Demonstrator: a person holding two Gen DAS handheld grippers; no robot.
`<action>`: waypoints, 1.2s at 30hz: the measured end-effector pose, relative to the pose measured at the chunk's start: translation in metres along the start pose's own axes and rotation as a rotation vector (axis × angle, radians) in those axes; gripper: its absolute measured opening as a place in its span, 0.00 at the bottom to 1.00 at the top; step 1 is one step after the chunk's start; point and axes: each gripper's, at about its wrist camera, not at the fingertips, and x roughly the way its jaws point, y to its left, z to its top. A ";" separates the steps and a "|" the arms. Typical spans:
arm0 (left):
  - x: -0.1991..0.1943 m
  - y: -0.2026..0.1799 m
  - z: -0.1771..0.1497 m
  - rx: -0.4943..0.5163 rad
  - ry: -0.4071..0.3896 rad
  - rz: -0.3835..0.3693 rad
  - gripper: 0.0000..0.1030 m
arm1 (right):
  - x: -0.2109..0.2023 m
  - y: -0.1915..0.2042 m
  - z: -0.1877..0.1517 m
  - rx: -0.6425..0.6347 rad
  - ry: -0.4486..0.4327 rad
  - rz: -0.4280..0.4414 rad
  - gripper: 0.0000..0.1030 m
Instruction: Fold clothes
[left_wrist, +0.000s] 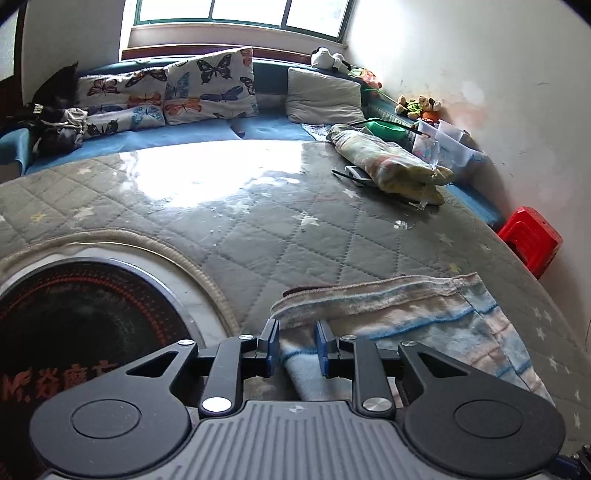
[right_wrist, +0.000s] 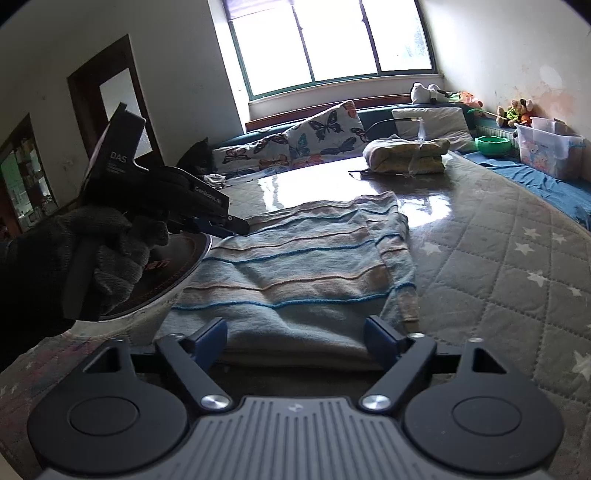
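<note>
Quilted grey star-print table cover (right_wrist: 517, 258) under a glossy clear sheet, carrying all items listed. Round black induction cooktop (left_wrist: 81, 317) with red markings, set in a white ring at the left, its edge just beside the striped garment. Folded pale floral bundle (right_wrist: 406, 155) at the far side of the table, a flat white item partly under it, kind not determinable. Beyond the table: blue bench cushion (left_wrist: 192, 133); two butterfly-print pillows (left_wrist: 210, 85); plain grey pillow (left_wrist: 321, 96); soft toys (right_wrist: 513, 109) along the right wall; clear plastic bins (right_wrist: 550, 147); green bowl (right_wrist: 493, 144); red plastic stool (left_wrist: 532, 240) low at the right edge. Window (right_wrist: 332, 37) at the back, strong glare on the sheet. Striped garment (right_wrist: 295, 273), pale blue, tan and cream bands, lying flat on the near part of the table between cooktop and open cover, one folded edge along its right side. Left gripper (left_wrist: 297, 343), held by a dark-gloved hand (right_wrist: 96, 258): blue fingers a narrow gap apart with the garment's left edge lying between them; firm pinch cannot be confirmed. In the right wrist view its tip meets the garment's far left edge at the cooktop rim. Right gripper (right_wrist: 295, 334): fingers spread wide, straddling the garment's near folded edge, not pressing it.
</note>
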 end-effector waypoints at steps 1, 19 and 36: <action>-0.008 -0.001 -0.003 0.005 -0.009 -0.004 0.25 | -0.001 0.002 0.000 -0.006 -0.004 -0.003 0.85; -0.137 -0.024 -0.084 0.122 -0.211 -0.131 1.00 | -0.025 0.027 -0.009 -0.049 -0.025 -0.113 1.00; -0.159 -0.026 -0.144 0.105 -0.076 -0.019 1.00 | -0.044 0.038 -0.030 0.006 -0.002 -0.221 1.00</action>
